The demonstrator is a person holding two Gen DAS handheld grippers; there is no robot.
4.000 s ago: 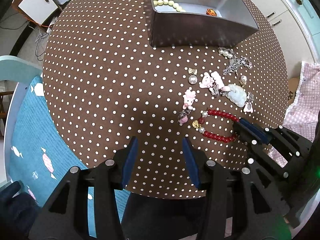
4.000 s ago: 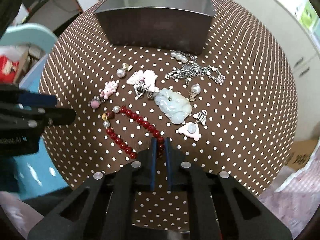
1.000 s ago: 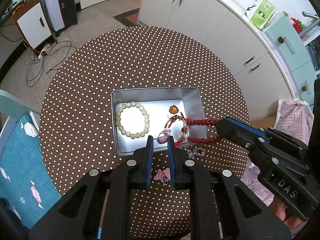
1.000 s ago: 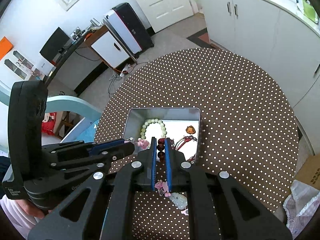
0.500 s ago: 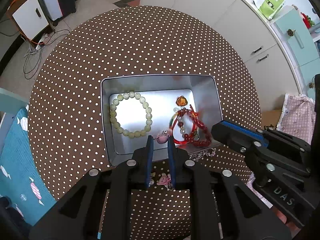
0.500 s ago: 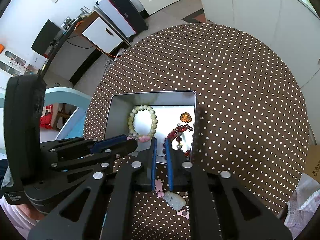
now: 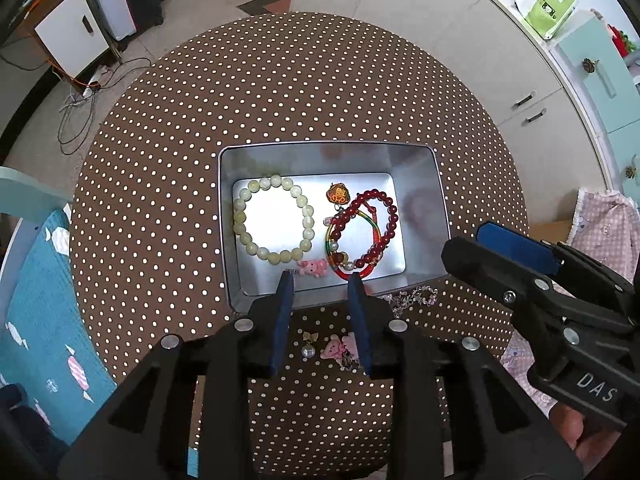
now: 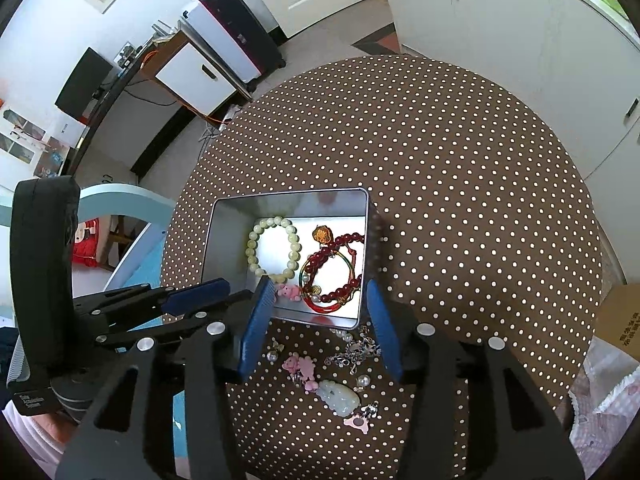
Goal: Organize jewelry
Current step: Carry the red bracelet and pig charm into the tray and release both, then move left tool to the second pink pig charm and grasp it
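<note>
**Both claws spread above the tin**

Now the left claw (image 7: 320, 278) hangs over the near wall of the metal tin (image 7: 438, 200), its blue pads parting, with nothing pinched between them. Just past its tips, on the tin's floor, lies a small pink charm (image 7: 313, 268). Beside it the right claw (image 8: 318, 282) is also opening, wider than the left, and it too grips nothing; through its gap one sees the near wall of the tin and the pieces inside.

Inside the tin, toward its left side, a pale green bead bracelet (image 7: 274, 218) lies flat in a ring. Toward the right side a dark red bead bracelet (image 7: 370, 228) rests tangled over a red and green cord bangle (image 7: 340, 258), with a small orange pendant (image 7: 338, 194) just beyond them near the far wall.

The tin sits near the middle of the round table (image 7: 160, 160), covered in brown cloth with white dots. Between the tin and the near edge of the table, loose pieces remain on the cloth: a pearl earring with a bow (image 8: 275, 352), a pink bear charm (image 8: 300, 366), a silver chain (image 8: 352, 350) close against the tin's near wall, a pale jade carving (image 8: 340, 398), and a small pink piece (image 8: 358, 422) nearest the edge.
</note>
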